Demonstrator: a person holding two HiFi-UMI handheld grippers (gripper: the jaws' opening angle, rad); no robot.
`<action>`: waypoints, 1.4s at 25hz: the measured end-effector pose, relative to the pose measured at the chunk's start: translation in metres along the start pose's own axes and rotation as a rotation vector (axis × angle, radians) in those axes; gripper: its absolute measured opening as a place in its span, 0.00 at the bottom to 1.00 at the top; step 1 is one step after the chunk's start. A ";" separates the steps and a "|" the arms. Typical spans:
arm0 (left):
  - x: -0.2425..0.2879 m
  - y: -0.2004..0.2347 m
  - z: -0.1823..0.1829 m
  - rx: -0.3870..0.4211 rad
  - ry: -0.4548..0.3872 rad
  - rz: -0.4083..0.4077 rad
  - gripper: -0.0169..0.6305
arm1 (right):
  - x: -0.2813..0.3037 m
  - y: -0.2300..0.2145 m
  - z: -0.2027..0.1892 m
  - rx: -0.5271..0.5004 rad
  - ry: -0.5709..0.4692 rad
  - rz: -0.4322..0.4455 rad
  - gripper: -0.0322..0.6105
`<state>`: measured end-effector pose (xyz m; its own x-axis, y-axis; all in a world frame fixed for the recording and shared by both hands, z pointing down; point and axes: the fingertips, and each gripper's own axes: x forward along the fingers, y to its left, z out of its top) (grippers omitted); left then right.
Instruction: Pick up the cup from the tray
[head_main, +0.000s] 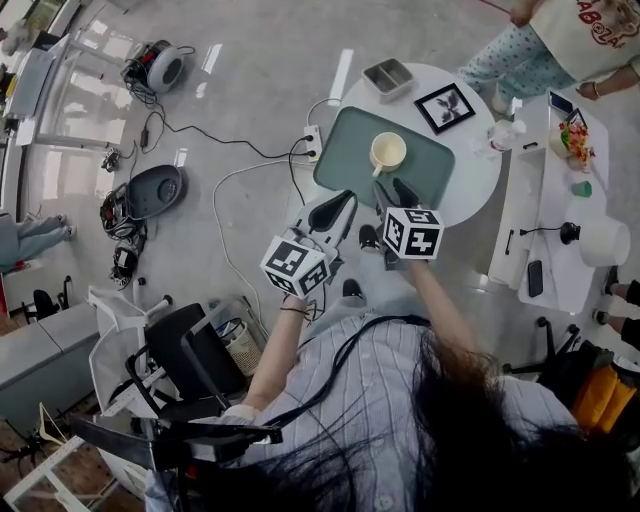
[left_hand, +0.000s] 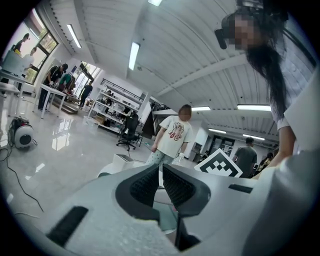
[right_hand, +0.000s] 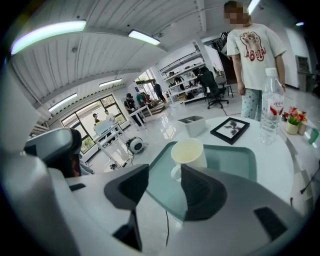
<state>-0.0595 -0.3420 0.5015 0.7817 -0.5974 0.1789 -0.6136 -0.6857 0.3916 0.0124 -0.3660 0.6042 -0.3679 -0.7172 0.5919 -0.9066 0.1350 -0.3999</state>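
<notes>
Right gripper (right_hand: 164, 174) jaws part-open, empty | left gripper (left_hand: 161, 171) jaws together | cup (right_hand: 188, 152) untouched

Bright strip lights (left_hand: 134, 54), floor (left_hand: 60, 145) glare, fisheye edges

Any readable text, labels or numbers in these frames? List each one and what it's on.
"LABOLA" (fourth letter unsure): red print on the bystander's T-shirt.
Water bottle: red label, too small to read.
Marker cubes: black-and-white patterns only, no letters.
</notes>
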 end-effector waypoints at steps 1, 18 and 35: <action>0.002 0.002 0.000 0.001 0.004 0.002 0.08 | 0.006 0.000 -0.001 0.009 0.009 -0.003 0.36; 0.019 0.026 0.000 -0.004 0.049 0.020 0.08 | 0.079 -0.050 0.004 -0.017 -0.012 -0.210 0.70; 0.018 0.040 0.001 -0.012 0.057 0.050 0.08 | 0.113 -0.073 0.000 -0.013 0.107 -0.320 0.73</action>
<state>-0.0695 -0.3806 0.5190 0.7554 -0.6061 0.2491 -0.6510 -0.6505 0.3913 0.0373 -0.4566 0.7008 -0.0831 -0.6493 0.7560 -0.9820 -0.0759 -0.1731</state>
